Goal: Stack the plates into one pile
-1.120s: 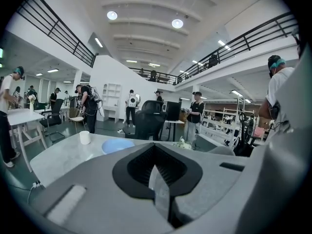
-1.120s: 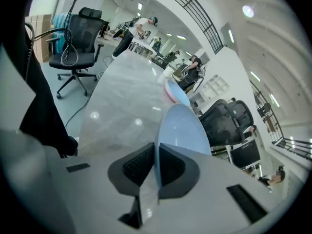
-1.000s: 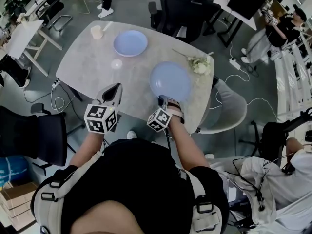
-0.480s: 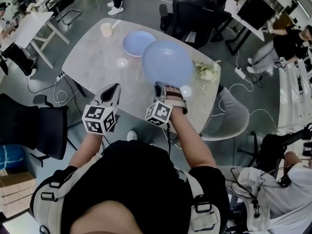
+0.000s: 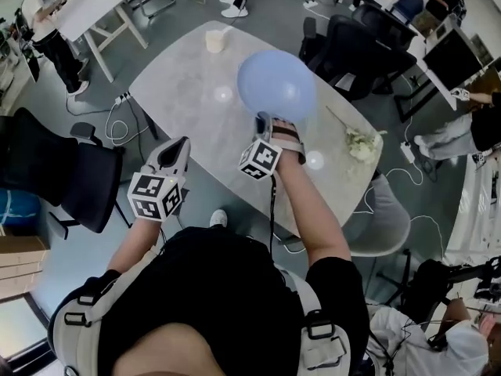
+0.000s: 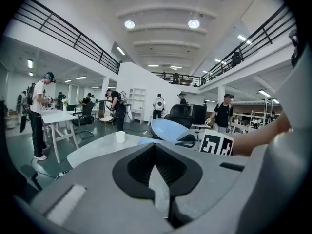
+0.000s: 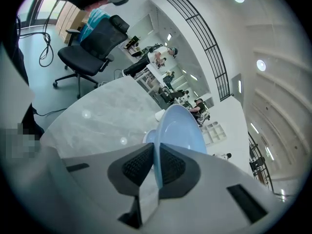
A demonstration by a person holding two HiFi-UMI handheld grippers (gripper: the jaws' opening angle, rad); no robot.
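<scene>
Overhead, the raised plate (image 5: 276, 84) hides the other plate (image 7: 149, 136).

In the head view, the held plate (image 5: 276, 83) hides the second plate (image 7: 148, 136)

The table (image 5: 176, 84) has a pale grey, marbled top with rounded corners. Its near edge runs just ahead of the left gripper (image 5: 175, 146), while the right gripper (image 5: 268, 121) hangs over its middle. A white cup (image 5: 214, 40) stands near the far edge, well beyond the right gripper and to its left. A light blue plate (image 7: 148, 136) lies flat on the top just past that gripper's tips. A sprig of pale flowers (image 5: 362, 144) lies off to its right, near the edge.
</scene>
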